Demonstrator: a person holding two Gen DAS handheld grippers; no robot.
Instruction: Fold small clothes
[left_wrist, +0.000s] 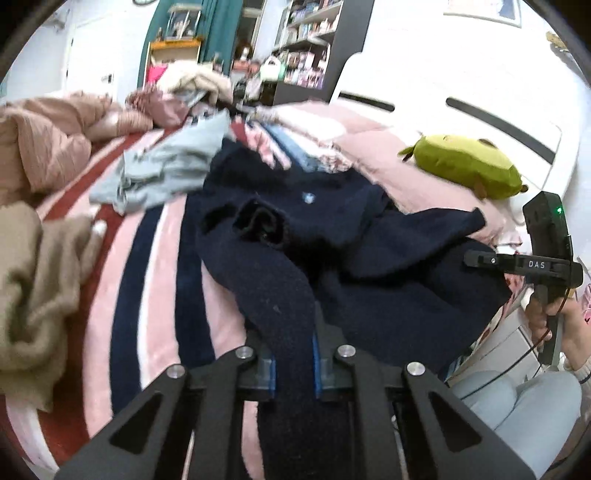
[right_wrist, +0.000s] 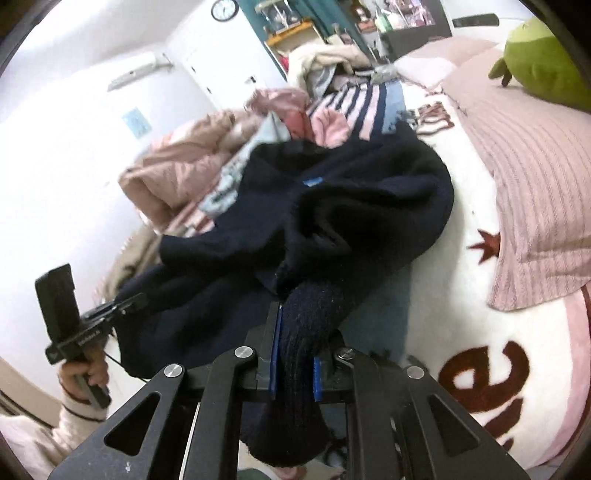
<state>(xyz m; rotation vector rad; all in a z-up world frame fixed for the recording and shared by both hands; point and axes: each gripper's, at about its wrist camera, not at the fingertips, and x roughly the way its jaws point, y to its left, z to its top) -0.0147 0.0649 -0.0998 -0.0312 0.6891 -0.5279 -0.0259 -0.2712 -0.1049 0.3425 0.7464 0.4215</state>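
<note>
A dark navy knit sweater (left_wrist: 332, 229) lies crumpled across the bed, with a small pale logo on its chest. My left gripper (left_wrist: 293, 365) is shut on one thick edge of the navy sweater, which runs back between the blue pads. My right gripper (right_wrist: 295, 369) is shut on another bunched edge of the same sweater (right_wrist: 332, 206). The right gripper also shows at the right edge of the left wrist view, held in a hand. The left gripper shows at the lower left of the right wrist view, also hand-held.
A striped pink, navy and red blanket (left_wrist: 147, 295) covers the bed. A light blue garment (left_wrist: 166, 170), a tan garment (left_wrist: 33, 280) and a pink knit (left_wrist: 48, 140) lie around. A green plush toy (left_wrist: 465, 166) rests on a pink pillow (right_wrist: 535, 184). Shelves stand behind.
</note>
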